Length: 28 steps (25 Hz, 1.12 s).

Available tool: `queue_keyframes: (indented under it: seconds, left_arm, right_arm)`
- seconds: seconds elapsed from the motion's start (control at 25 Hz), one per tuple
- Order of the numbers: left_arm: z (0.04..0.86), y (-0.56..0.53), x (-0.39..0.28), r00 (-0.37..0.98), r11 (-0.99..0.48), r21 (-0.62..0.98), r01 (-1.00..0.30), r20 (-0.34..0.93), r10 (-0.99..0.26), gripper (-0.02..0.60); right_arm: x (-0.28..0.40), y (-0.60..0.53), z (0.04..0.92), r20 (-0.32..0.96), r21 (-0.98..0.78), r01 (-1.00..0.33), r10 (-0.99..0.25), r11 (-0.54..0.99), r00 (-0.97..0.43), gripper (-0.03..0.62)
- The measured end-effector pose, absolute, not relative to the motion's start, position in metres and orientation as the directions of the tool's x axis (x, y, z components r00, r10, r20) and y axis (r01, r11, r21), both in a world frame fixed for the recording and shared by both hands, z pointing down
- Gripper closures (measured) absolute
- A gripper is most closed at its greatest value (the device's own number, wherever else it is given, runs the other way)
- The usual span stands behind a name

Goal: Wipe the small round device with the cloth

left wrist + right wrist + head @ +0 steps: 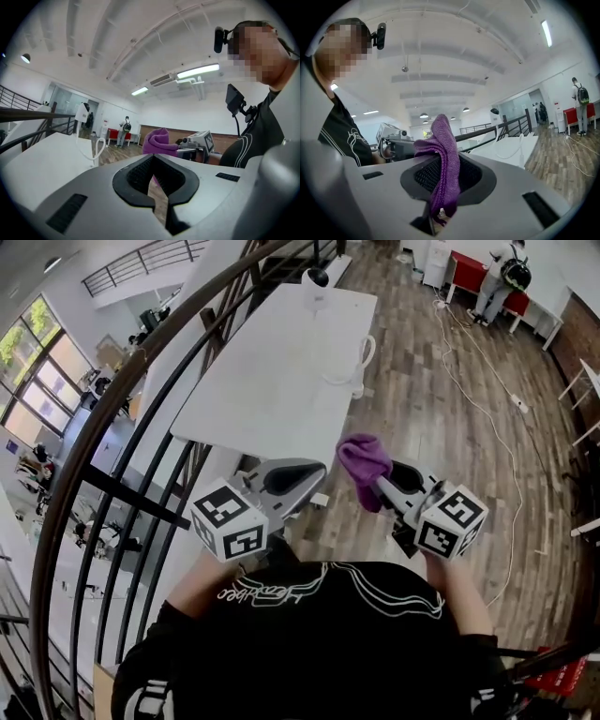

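The small round device (317, 279), white with a dark round head, stands at the far end of the white table (272, 381); it also shows in the left gripper view as the device (82, 113). Well short of it, near the table's near edge, my right gripper (380, 486) is shut on a purple cloth (364, 463), which stands up bunched from the jaws as the cloth (443, 159). My left gripper (314, 471) is level with it to the left, shut with nothing in it; its jaws meet in the left gripper view (153, 177).
A white cable (361, 357) loops off the table's right side. A dark curved railing (94, 446) runs along the left. Another cable (487, 418) trails over the wooden floor. A person (497, 277) stands by a red bench far back.
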State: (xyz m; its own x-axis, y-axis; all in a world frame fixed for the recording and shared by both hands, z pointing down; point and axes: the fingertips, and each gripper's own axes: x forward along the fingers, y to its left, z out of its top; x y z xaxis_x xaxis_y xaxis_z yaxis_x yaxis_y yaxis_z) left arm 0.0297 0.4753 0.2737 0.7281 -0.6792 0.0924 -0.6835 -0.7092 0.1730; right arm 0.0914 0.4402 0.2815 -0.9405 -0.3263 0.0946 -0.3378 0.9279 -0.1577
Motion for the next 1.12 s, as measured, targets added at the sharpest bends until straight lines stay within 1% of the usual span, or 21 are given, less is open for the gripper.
queue_keyframes:
  seconds: [0.24,0.48,0.6,1.12]
  left_arm:
    - [0.296,0.502,0.042,0.700,-0.682,0.162,-0.713,0.108,-0.706,0.572]
    - [0.292,0.508,0.042,0.685,-0.666,0.172,-0.726,0.096,-0.722,0.574]
    - [0.292,0.508,0.043,0.686,-0.667,0.171,-0.725,0.096,-0.721,0.574]
    - [0.292,0.510,0.049,0.704,-0.686,0.166,-0.709,0.104,-0.702,0.572]
  right_arm:
    - [0.107,0.467,0.309,0.106,-0.173,-0.306,-0.291,0.936,-0.951,0.526]
    - [0.105,0.478,0.310,0.113,-0.182,-0.275,-0.258,0.944,-0.960,0.528]
    - [0.102,0.482,0.316,0.139,-0.174,-0.268,-0.246,0.948,-0.959,0.528]
    - [0.103,0.486,0.316,0.143,-0.170,-0.276,-0.253,0.946,-0.957,0.528]
